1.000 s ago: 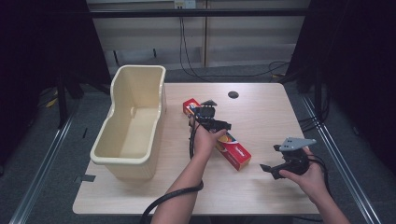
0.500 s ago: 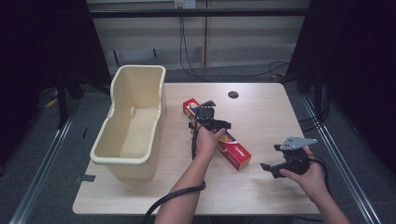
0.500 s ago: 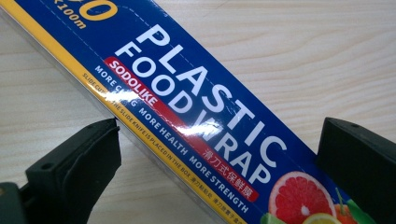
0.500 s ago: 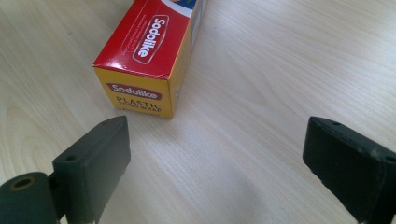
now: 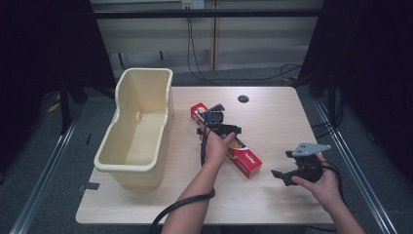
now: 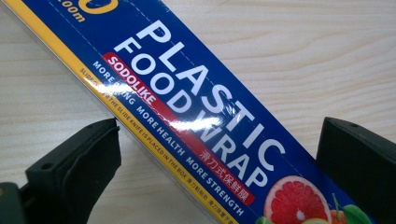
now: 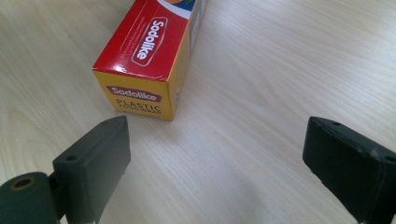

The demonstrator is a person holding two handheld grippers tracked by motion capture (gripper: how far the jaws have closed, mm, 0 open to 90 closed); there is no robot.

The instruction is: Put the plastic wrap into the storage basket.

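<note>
A: Setting: a dark room with black drapes at both sides, cables trailing down the back wall, grey floor. Surface: a pale wood-grain desk point(image 5: 272, 195) with a round cable hole near its far edge.

B: Item one?

A: Plastic food wrap box point(image 6: 196, 116), long and narrow, red and blue faces, lying flat and slantwise on the desk. It sits directly under the left tool point(image 5: 217, 127), running between the two jaws and across them.

B: State of that tool?

A: Released. Both jaws stand wide, one to each side of the box, neither touching it. Judged purpose: lined up over the box's middle so a closing grip would take it across the narrow width.

B: Item two?

A: Right tool point(image 7: 217, 163), also spread wide, holding nothing. It is low over bare desk, the near end of the box ahead of it and to its left, apart from it. It looks parked clear of the work.

B: Item three?

A: Cream plastic tub point(image 5: 136, 141), empty, open-topped, at the desk edge to the left of the left tool. Likely the receiving container, given its place near the box.
</note>
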